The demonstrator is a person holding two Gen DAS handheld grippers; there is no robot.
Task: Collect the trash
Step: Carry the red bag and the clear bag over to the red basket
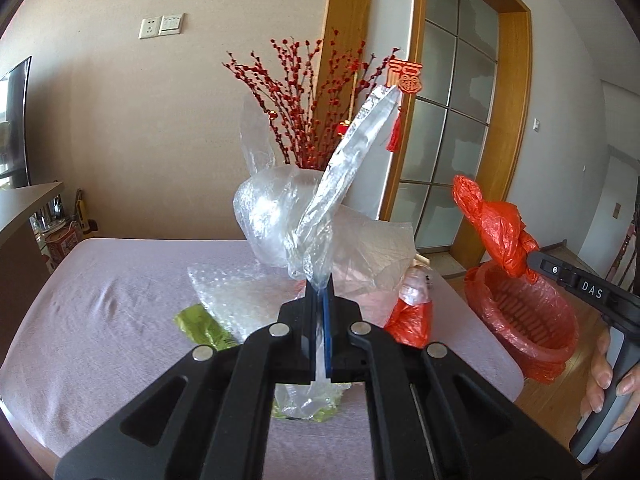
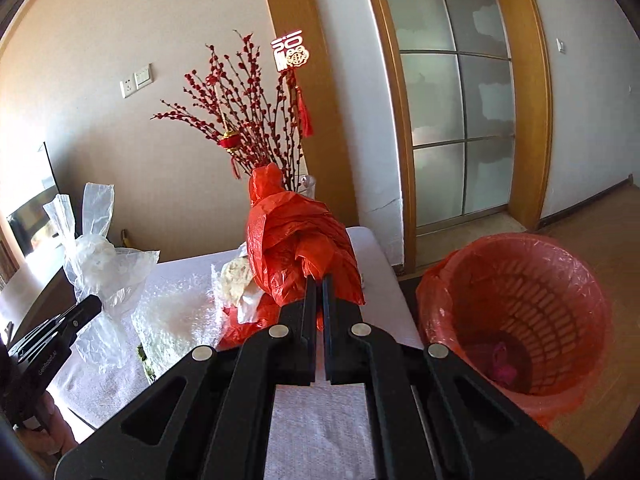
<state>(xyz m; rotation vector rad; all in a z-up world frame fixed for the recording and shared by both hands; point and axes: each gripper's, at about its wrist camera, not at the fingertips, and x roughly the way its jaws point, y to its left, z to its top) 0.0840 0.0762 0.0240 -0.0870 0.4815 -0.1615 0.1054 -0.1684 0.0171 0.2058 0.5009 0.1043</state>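
It was a home living room: beyond the jaws stood a vase of red festive branches (image 2: 248,120), a glass-panelled wooden door (image 2: 460,92) and wall switches (image 1: 162,26).

Two claws (image 1: 320,296), one basket (image 2: 516,312), perhaps three plastic bags (image 2: 296,248).

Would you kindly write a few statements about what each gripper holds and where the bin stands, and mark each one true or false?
1. The left gripper is shut on a clear plastic bag. True.
2. The right gripper is open and holds nothing. False: it is shut on a red plastic bag.
3. The waste basket is lined with a red bag. True.
4. The waste basket stands on the table. False: it stands on the wooden floor beside it.
5. Bubble wrap lies on the table. True.
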